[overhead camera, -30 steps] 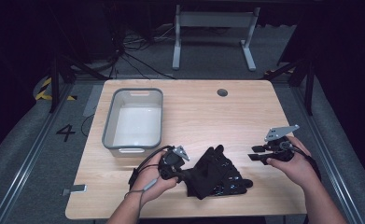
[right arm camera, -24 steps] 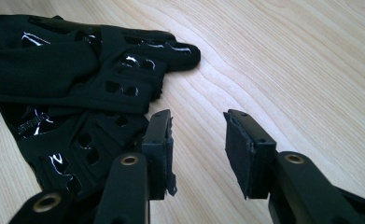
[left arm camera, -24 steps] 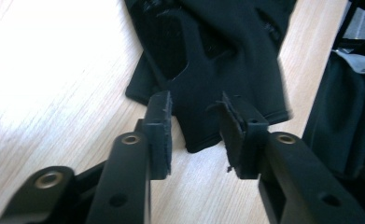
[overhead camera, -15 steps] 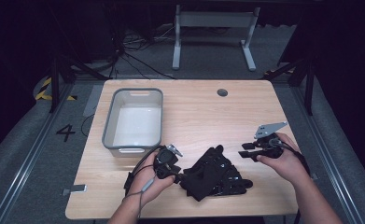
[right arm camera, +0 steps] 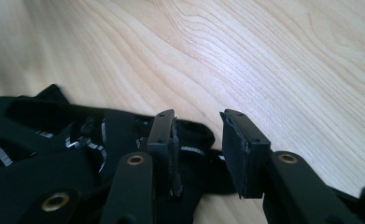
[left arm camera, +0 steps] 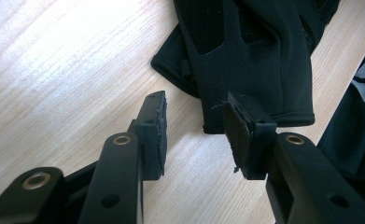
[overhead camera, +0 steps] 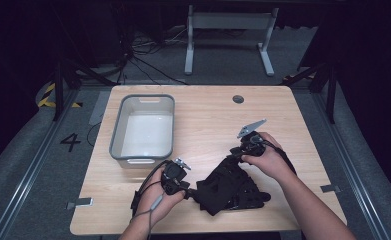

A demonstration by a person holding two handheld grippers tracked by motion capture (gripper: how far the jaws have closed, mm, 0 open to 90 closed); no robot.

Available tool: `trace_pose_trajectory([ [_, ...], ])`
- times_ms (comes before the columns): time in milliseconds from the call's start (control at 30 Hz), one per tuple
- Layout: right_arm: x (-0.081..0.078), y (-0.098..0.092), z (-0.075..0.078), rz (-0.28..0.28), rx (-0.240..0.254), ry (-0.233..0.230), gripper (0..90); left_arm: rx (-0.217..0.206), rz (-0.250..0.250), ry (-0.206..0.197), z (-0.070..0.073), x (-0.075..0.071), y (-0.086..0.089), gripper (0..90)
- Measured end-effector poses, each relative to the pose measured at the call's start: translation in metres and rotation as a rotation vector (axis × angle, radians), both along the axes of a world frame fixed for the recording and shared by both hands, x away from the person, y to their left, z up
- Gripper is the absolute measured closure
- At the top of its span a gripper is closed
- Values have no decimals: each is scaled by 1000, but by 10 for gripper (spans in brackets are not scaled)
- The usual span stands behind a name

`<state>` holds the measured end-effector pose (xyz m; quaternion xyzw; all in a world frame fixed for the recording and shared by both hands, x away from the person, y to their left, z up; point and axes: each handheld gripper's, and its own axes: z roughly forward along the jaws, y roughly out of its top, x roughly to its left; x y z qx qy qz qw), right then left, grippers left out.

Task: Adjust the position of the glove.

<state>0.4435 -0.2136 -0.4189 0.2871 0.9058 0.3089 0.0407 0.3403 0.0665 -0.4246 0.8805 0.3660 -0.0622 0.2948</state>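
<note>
Wooden table [overhead camera: 203,110], both jaws apart (closing, right gripper [right arm camera: 199,140]) at black gloves [overhead camera: 230,187].

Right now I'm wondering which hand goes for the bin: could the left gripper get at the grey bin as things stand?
Probably yes. The left gripper sits just below the grey bin, jaws open with nothing between them, and bare table lies between; the black gloves lie to its other side.

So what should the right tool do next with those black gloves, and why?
Probably ease down and close on the gloves. The right tool hangs just over their edge, jaws apart and lately narrowing, nothing pinched yet. The left tool is open beside a cuff, so neither holds them.
</note>
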Motion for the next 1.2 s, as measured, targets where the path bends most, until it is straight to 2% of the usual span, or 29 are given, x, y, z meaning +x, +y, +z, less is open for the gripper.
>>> trace_pose_trajectory([
  [133,6,6,-7,-13,-22,23,639,-6,-17,19,-3,0,-5,592],
  [267,9,10,-13,-16,-38,31,631,20,-26,31,-7,0,-10,589],
  [467,10,15,-20,-1,-80,35,623,36,-31,45,-13,2,-13,588],
  [700,9,19,-21,27,-90,34,707,42,-35,60,-17,3,-14,588],
  [767,9,20,-21,40,-101,29,772,45,-35,61,-17,3,-14,588],
  [867,8,21,-21,37,-106,28,813,43,-32,63,-18,3,-14,592],
  [1100,8,21,-21,44,-108,26,828,24,-38,80,-21,3,-16,625],
  [1200,7,21,-21,47,-107,16,828,19,-48,91,-22,3,-18,698],
])
